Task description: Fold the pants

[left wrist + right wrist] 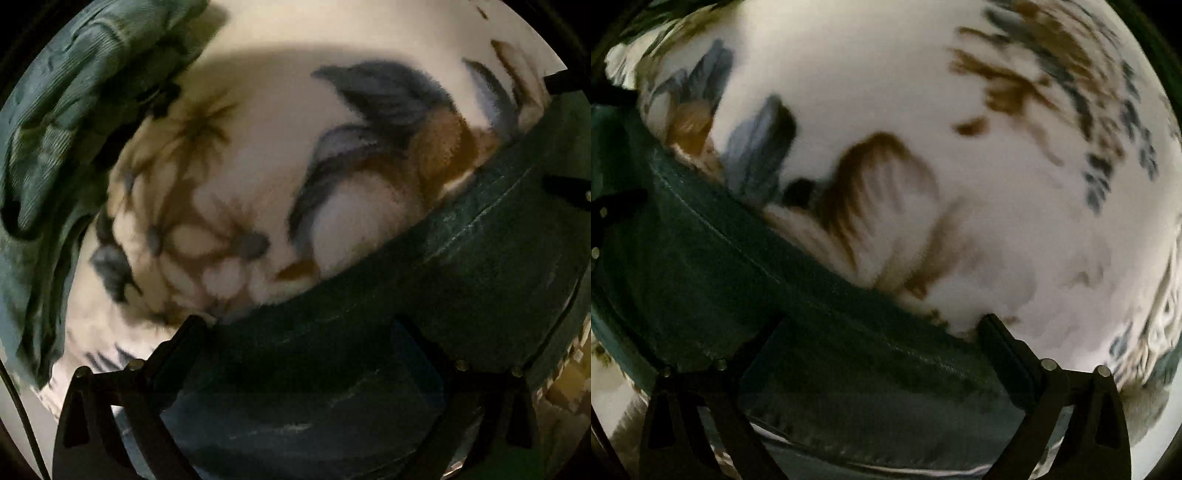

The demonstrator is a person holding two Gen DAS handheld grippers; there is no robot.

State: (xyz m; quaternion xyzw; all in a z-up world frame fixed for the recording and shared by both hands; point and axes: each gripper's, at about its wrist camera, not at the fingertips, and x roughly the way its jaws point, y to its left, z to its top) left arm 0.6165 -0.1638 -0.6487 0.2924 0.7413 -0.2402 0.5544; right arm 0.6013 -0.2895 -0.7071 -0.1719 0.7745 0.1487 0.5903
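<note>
The dark green pants hang as a taut band across the lower part of both views, over a white floral blanket. My left gripper has the cloth running between its two black fingers and is shut on the pants edge. More of the pants lies bunched at the upper left. In the right wrist view the same green band runs from the left down to my right gripper, whose fingers close on it. Both views are blurred by motion.
A white blanket with brown and blue-grey flowers covers the surface under the pants and fills most of the right wrist view. The other gripper's black parts show at the right edge.
</note>
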